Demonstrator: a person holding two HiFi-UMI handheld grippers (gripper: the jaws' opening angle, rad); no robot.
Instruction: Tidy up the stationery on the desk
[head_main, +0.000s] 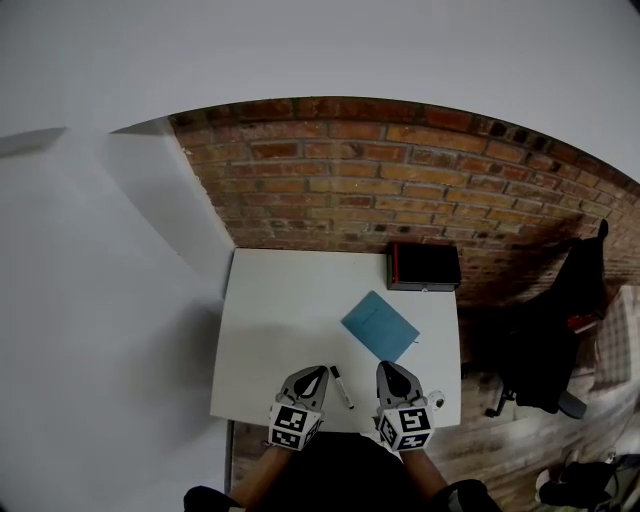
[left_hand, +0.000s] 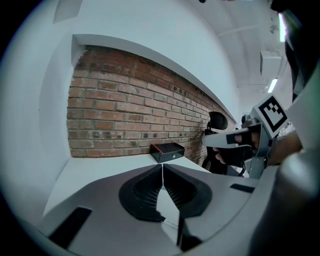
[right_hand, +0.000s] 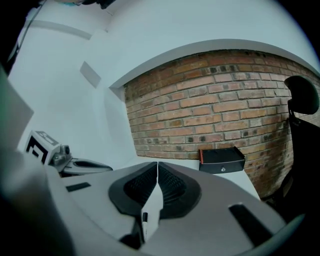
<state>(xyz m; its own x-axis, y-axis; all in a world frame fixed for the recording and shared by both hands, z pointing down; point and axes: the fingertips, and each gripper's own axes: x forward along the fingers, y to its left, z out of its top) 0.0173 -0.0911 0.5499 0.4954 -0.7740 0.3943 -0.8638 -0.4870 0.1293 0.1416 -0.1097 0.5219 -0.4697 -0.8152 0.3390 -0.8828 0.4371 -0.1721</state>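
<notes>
The left gripper (head_main: 320, 372) and right gripper (head_main: 386, 368) hung over the table's (head_main: 280, 310) near edge, fingers closed on nothing, a marker (head_main: 342, 387) between them.

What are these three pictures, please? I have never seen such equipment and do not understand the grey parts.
No robot: a person holds a two-jaw gripper in each hand; those are the grey parts. One picture comes from a camera on the person's head, looking down. The other two come from cameras on the grippers. On the white desk lie a blue notebook, a black pen and, by the brick wall, a black box. The left gripper and the right gripper are shut and empty.
</notes>
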